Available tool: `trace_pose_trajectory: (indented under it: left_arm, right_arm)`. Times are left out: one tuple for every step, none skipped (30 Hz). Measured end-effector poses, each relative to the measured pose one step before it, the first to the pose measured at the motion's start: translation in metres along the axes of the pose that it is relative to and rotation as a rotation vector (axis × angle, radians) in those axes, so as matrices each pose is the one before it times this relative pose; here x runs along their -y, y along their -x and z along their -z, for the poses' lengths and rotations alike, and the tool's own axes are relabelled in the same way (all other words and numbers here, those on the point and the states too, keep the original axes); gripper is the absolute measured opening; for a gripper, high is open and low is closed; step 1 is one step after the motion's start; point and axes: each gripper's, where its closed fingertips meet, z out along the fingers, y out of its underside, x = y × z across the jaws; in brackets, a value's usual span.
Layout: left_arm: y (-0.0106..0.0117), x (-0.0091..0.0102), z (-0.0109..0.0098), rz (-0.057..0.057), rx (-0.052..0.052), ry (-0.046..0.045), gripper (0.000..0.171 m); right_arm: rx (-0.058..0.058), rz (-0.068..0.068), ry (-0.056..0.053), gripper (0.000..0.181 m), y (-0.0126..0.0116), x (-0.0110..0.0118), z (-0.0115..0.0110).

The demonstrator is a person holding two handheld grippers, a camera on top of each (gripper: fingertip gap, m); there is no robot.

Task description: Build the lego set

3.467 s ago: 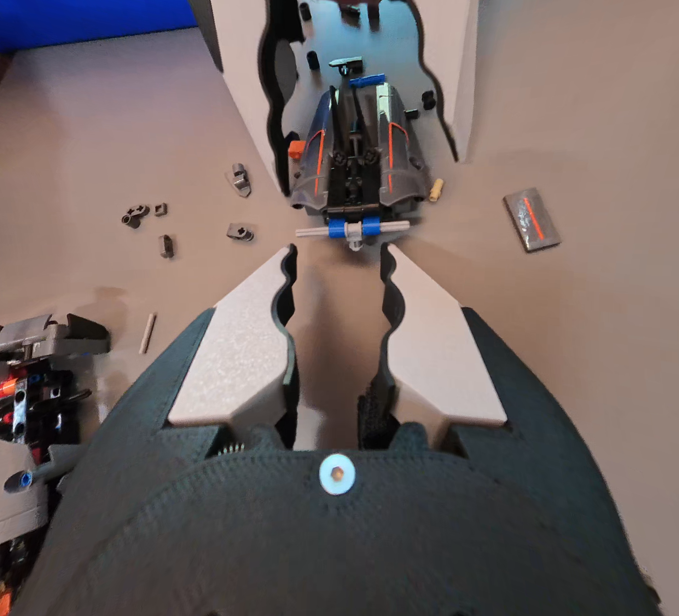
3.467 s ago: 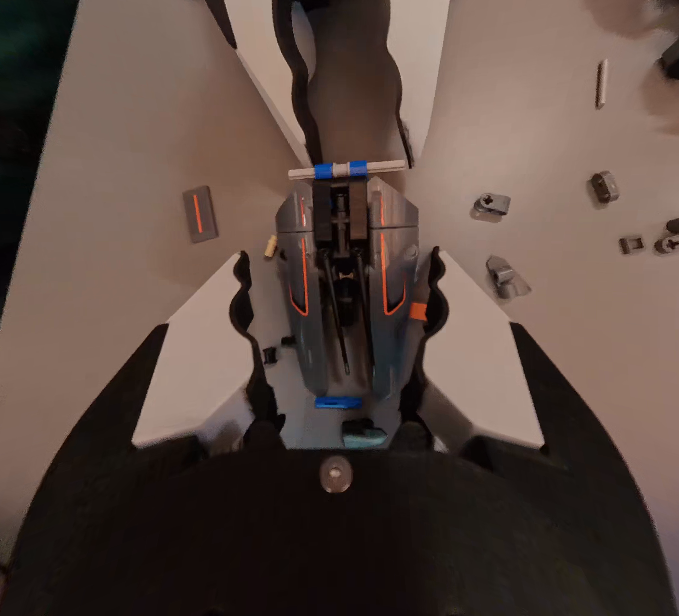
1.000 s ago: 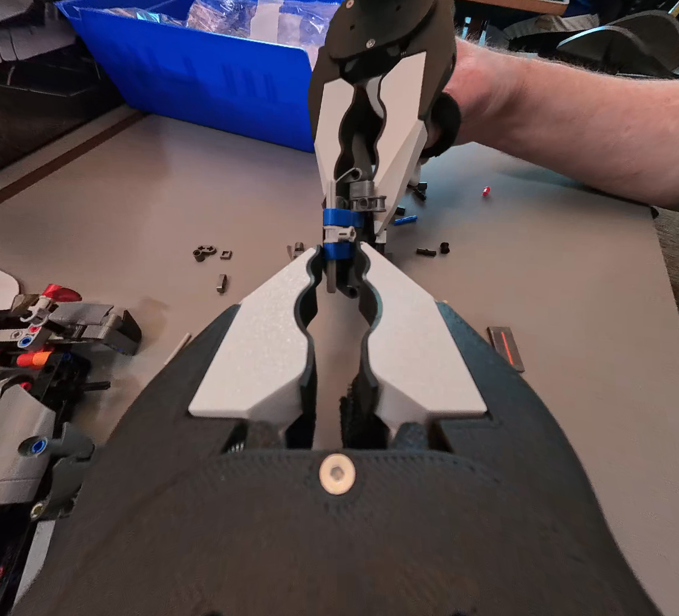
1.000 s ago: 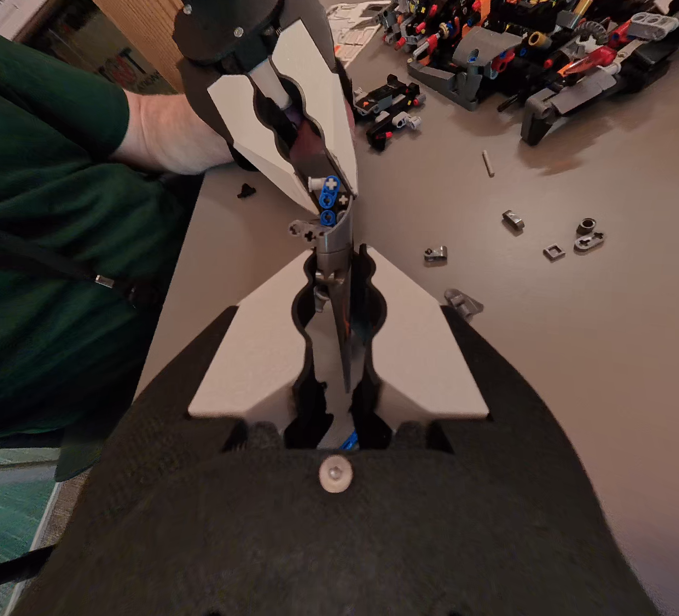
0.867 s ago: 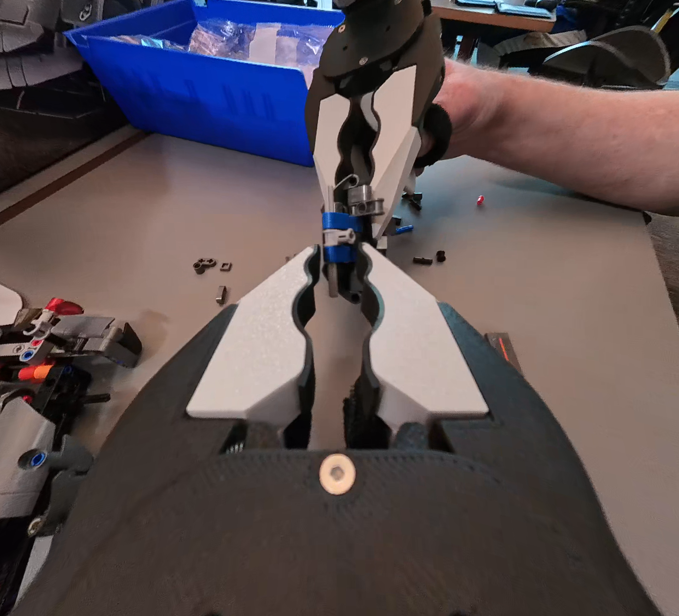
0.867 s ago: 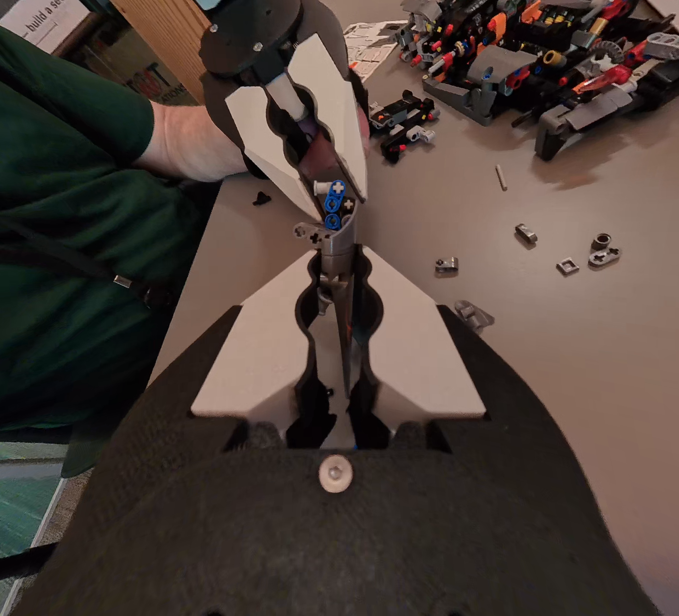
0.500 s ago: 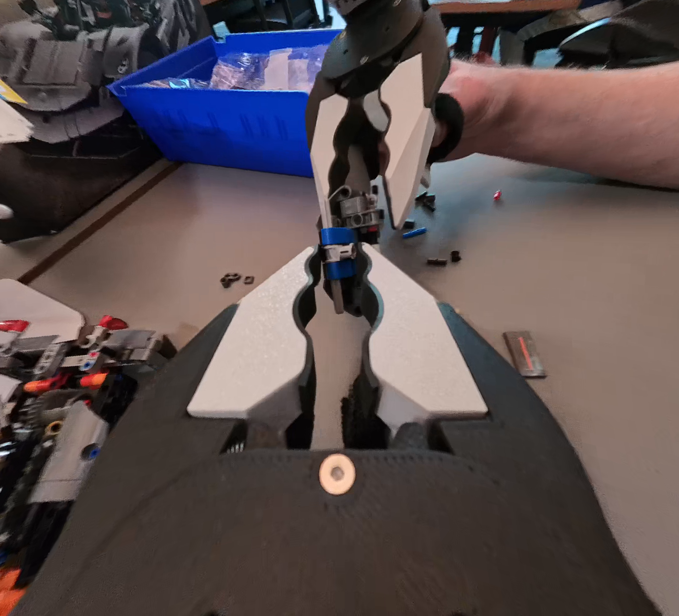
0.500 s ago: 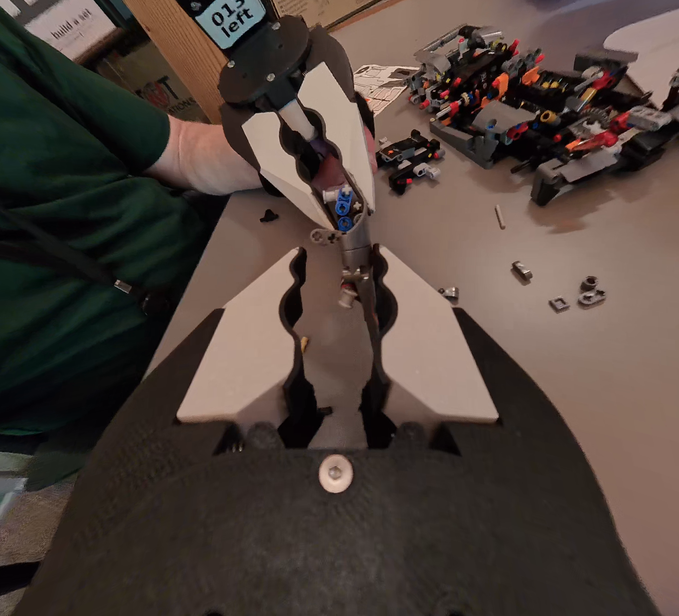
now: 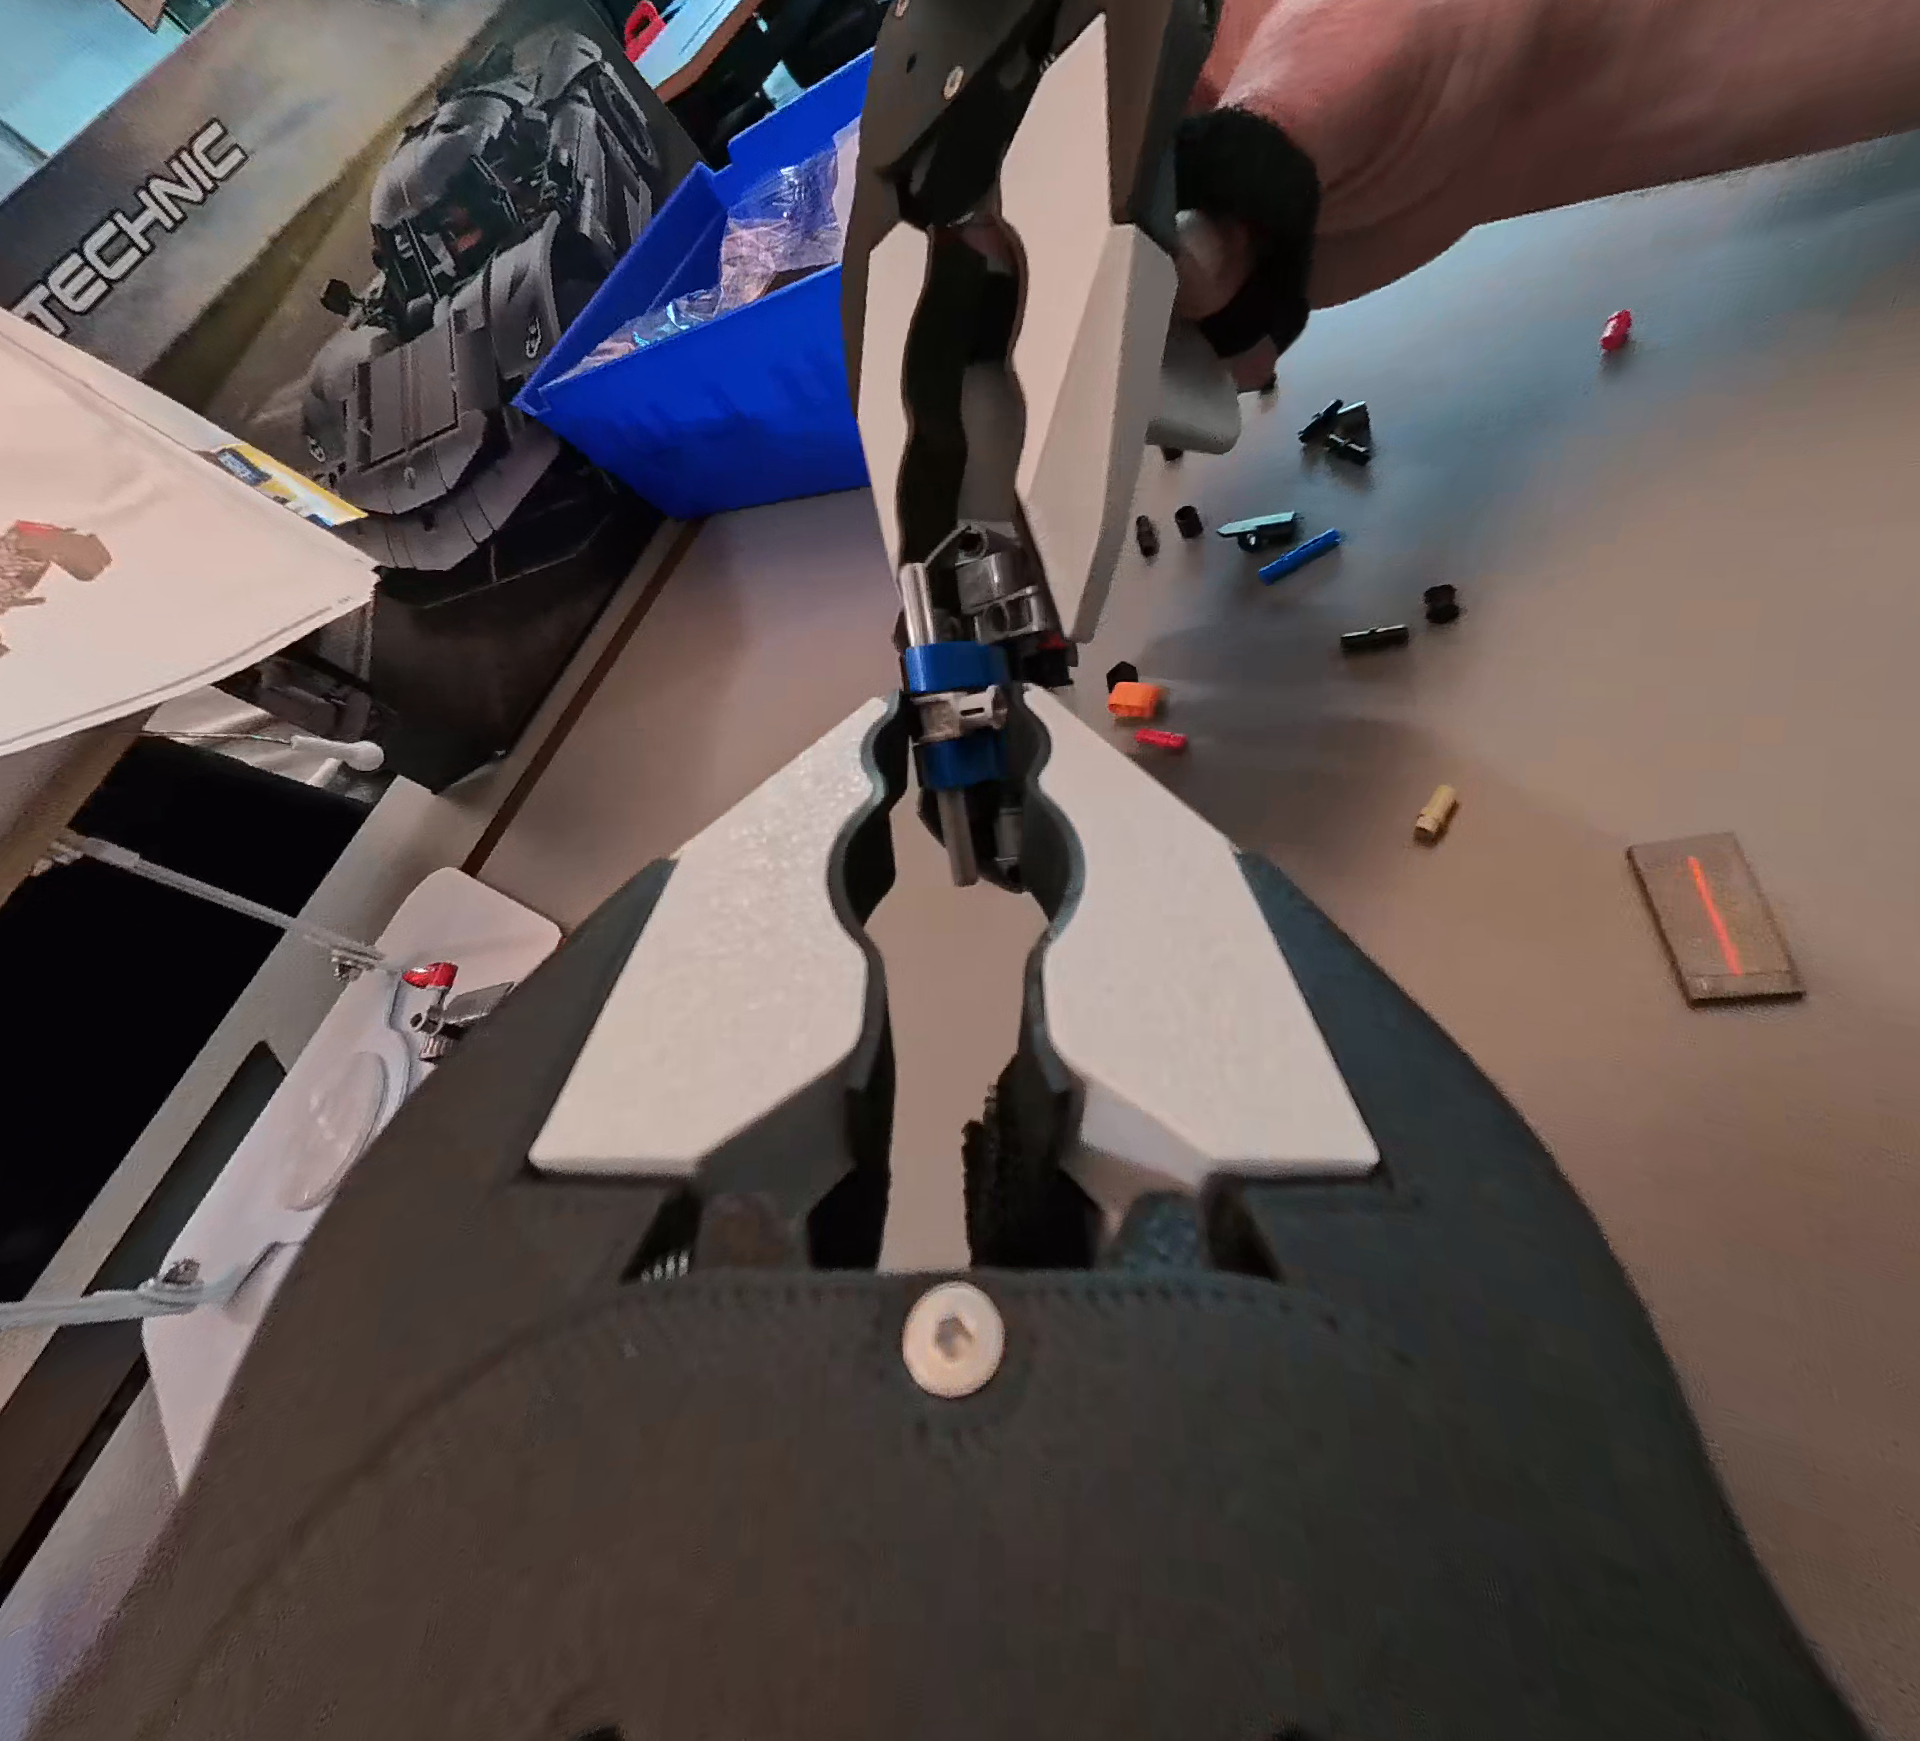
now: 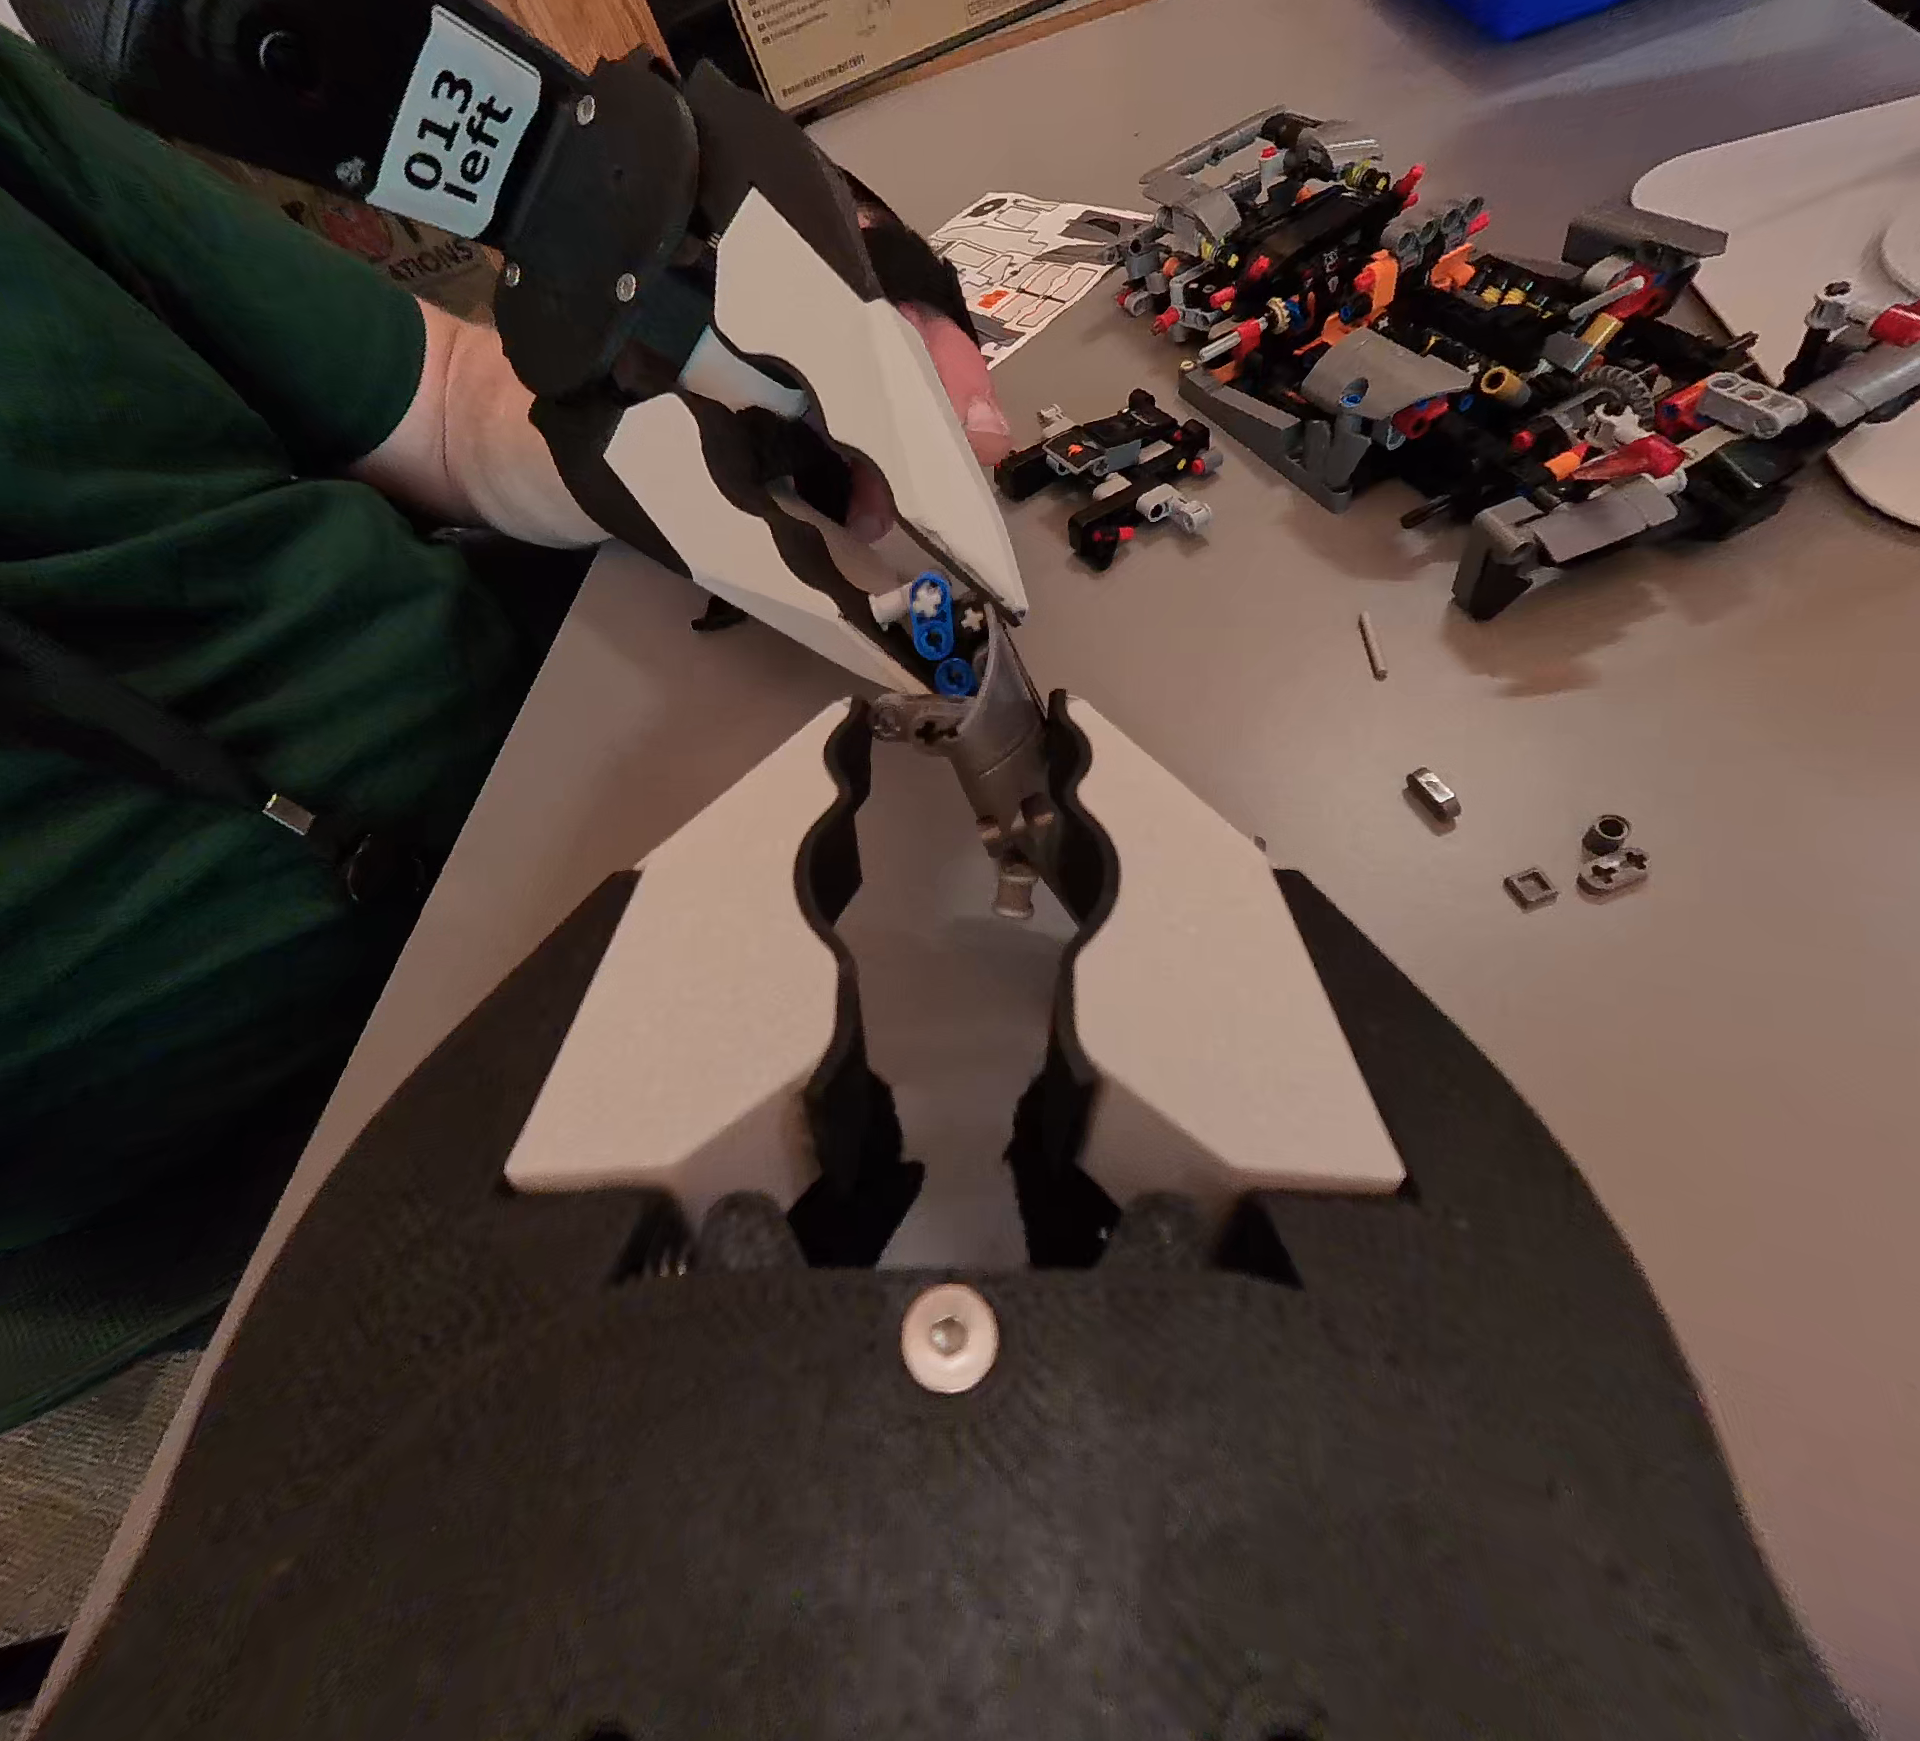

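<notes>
A small sub-assembly of dark grey panels point(image 10: 1003, 756) with blue connectors point(image 9: 951, 668) on a light grey axle hangs in the air above the table. My left gripper point(image 9: 966, 715) is shut on its blue-connector end; the right wrist view shows it point(image 10: 966, 647) clamping there. My right gripper point(image 10: 954, 709) is open. Its fingers stand on either side of the grey panel end, which leans against the right finger point(image 10: 1081, 818). In the left wrist view the right gripper point(image 9: 987, 605) comes down from above, opposite mine.
A large part-built car chassis point(image 10: 1455, 372) and a small black sub-assembly point(image 10: 1122, 465) lie on the grey table. Loose grey pieces point(image 10: 1610, 855), small pins point(image 9: 1288, 553) and a striped grey tile point(image 9: 1709, 917) lie around. A blue bin point(image 9: 717, 403) stands at the back. Both grippers' tips are close together, under 4 cm apart. The striped grey tile point(image 9: 1709, 917) is about equally far from each gripper, around 15 centimetres.
My right gripper has opened around the grey panel end it was gripping. My left gripper stays shut on the blue end. Both views have tilted and the assembly has risen.
</notes>
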Motion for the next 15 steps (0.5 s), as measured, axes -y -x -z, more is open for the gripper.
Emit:
trace_pose_trajectory:
  left_arm:
    - [-0.00008,-0.00044,-0.0003,-0.0038,0.0017,0.00278,0.016]
    - [0.0002,-0.00085,-0.00031,-0.0158,0.0084,0.00752,0.016]
    - [-0.00002,-0.00073,-0.00035,-0.0151,0.0082,0.00914,0.016]
    - [-0.00071,0.00025,-0.00019,-0.0029,0.0002,0.00092,0.016]
    - [-0.00153,0.00141,-0.00007,0.0073,-0.0103,-0.00923,0.016]
    - [-0.00015,0.00039,0.00003,0.008,-0.0046,-0.00545,0.016]
    - [0.00138,-0.00109,-0.00016,0.0022,0.004,0.00356,0.016]
    - [0.00053,-0.00106,-0.00025,0.0037,-0.0004,0.00206,0.016]
    - [-0.00041,0.00009,-0.00008,0.0073,-0.0053,-0.00314,0.016]
    - [-0.00052,0.00022,0.0,0.0058,-0.0049,-0.00304,0.016]
    - [0.0003,-0.00051,-0.0002,0.001,0.0005,0.00255,0.016]
    - [0.00009,-0.00031,-0.00002,-0.0009,-0.0003,0.00139,0.016]
    - [-0.00017,0.00007,0.00008,0.0015,-0.0023,-0.00014,0.016]
    - [-0.0001,0.00004,0.00018,0.0036,-0.0028,-0.00189,0.016]
    - [0.00034,0.00004,0.00021,0.007,-0.0027,-0.00237,0.016]
  right_arm:
    - [0.0011,-0.0075,-0.0031,0.031,-0.00016,0.00063,-0.00059]
    - [-0.0044,-0.0052,0.0006,0.031,-0.00061,0.00017,-0.00059]
    - [-0.0024,-0.0017,0.0012,0.031,-0.00003,0.0001,-0.00075]
    - [0.0065,0.002,-0.0049,0.031,0.00133,0.00081,-0.00026]
    - [0.0085,0.0046,-0.0019,0.03,0.00174,0.00052,0.0002]
    - [-0.0074,0.0107,0.0074,0.03,-0.00034,-0.00066,0.00068]
    - [-0.0185,0.02,0.0102,0.032,-0.00133,-0.00111,0.00082]
    - [-0.0145,0.0199,0.01,0.032,-0.00054,-0.00113,0.00063]
    - [-0.0103,0.0133,0.008,0.031,-0.00042,-0.00065,0.00044]
    - [-0.0089,0.0109,0.0072,0.03,-0.00034,-0.00052,0.00004]
    - [-0.01,0.0106,0.0033,0.03,-0.00038,0.0001,-0.00012]
    - [-0.0069,0.0083,0.0031,0.03,-0.0001,0.00001,-0.00016]
    - [-0.0005,-0.0012,0.0011,0.029,0.00019,0.00016,0.00005]
    - [0.0035,-0.0094,-0.0023,0.029,0.00015,0.00062,0.00013]
    - [0.0043,-0.0098,-0.0062,0.029,-0.00019,0.00061,0.0001]
